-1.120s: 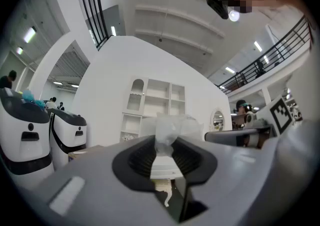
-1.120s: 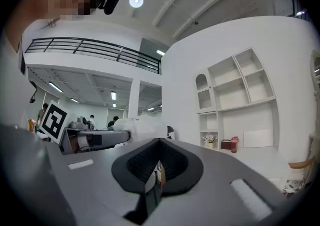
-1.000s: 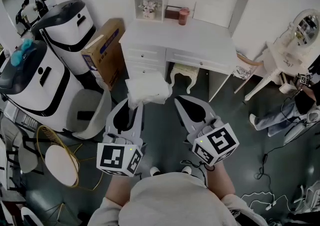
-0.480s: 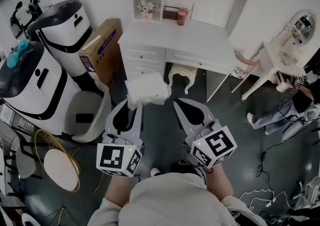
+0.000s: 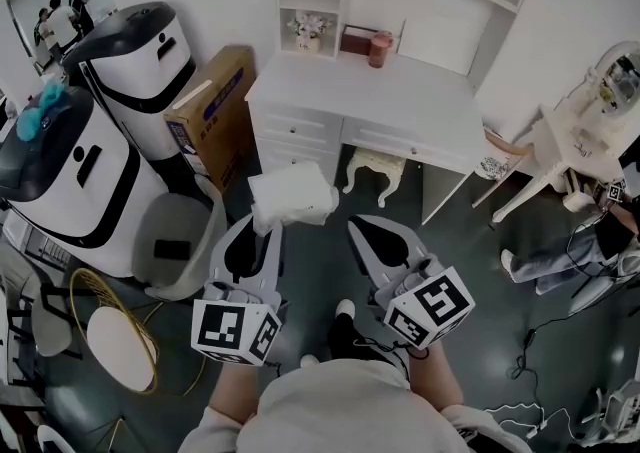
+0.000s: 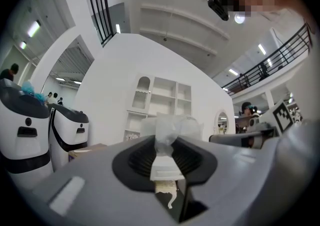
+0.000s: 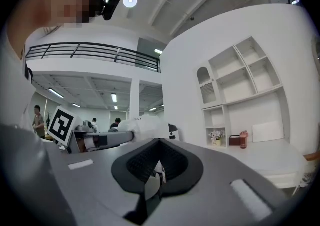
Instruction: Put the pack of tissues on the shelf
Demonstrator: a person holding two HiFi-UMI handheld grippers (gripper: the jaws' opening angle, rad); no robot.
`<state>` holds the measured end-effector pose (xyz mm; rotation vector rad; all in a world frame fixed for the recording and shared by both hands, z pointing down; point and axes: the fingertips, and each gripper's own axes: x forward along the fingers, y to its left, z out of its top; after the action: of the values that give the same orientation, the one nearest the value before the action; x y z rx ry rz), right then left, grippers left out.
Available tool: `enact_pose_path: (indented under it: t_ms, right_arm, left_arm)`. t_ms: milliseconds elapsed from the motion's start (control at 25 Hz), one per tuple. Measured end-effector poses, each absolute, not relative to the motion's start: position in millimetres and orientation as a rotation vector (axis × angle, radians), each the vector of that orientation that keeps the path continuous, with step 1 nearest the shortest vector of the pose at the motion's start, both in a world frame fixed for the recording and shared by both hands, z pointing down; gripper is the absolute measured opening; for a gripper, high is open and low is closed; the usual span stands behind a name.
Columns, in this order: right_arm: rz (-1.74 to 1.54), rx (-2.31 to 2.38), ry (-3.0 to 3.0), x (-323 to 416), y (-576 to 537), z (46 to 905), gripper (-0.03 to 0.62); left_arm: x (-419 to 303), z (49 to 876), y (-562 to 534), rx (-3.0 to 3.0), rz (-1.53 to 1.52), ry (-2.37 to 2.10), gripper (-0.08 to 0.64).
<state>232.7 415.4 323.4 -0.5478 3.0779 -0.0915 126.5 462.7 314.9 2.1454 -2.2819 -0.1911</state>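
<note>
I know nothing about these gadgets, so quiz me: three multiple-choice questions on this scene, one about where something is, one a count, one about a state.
1. Where is the pack of tissues?
A) lying on the floor
B) in the fingers of the left gripper
C) inside a drawer

2. How many big white-and-black machines stand left of the desk?
A) one
B) two
C) four

3. How are the fingers of the right gripper?
A) together, with nothing between them
B) clamped on the tissues
C) spread wide around a cup

Answers:
1 B: the pack juts out ahead of the left gripper, pinched by one end.
2 B: one machine stands near the cardboard box, the second nearer the person.
3 A: the right gripper view shows its fingers meeting, empty.
</note>
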Motion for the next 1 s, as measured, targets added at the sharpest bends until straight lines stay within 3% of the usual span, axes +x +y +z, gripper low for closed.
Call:
enact_pose_path:
  t_ms: [1000]
  right_arm:
    - [-0.071, -0.441, 3.098, 226, 201, 320, 0.000]
  left_arm:
    - [131, 305, 251, 2.106, -0.198, -2.348, 0.089]
